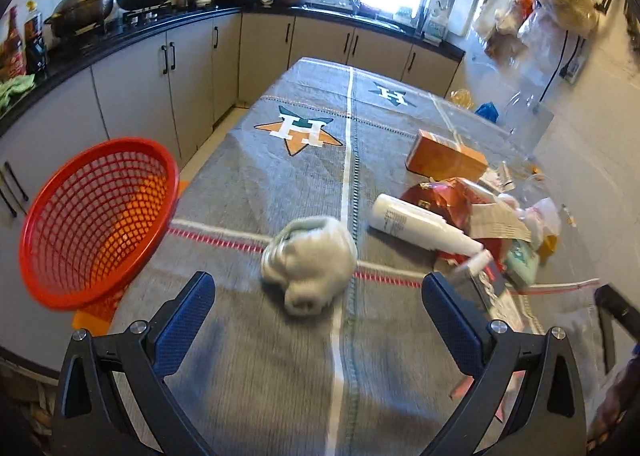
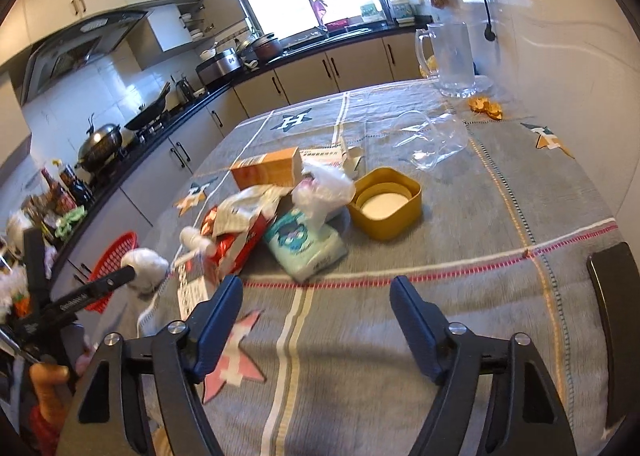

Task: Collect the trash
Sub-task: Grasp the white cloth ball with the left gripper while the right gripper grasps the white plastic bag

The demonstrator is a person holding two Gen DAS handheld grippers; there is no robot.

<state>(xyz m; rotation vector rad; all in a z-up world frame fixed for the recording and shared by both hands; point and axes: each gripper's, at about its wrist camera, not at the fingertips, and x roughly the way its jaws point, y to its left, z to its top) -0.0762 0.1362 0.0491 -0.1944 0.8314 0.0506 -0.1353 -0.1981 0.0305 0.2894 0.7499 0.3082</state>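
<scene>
Your left gripper (image 1: 318,298) hangs wide and empty over the crumpled white wad (image 1: 310,262) on the worktop (image 1: 280,376) beside the red basket (image 1: 96,222); it looks light and soft, so pinch across its bulky middle.

worktop (image 1: 280,356): grey star-print cloth | on it: white sock (image 1: 310,264), spray bottle (image 1: 420,224), orange box (image 1: 446,156), yellow tub (image 2: 386,202), blurred wrappers, perhaps packets (image 2: 240,224)

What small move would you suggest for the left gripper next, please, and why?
Probably ease the left gripper forward and down over the crumpled white wad: its jaws stand open and empty, the wad lies just ahead between them, and the red mesh basket waits alongside.
</scene>
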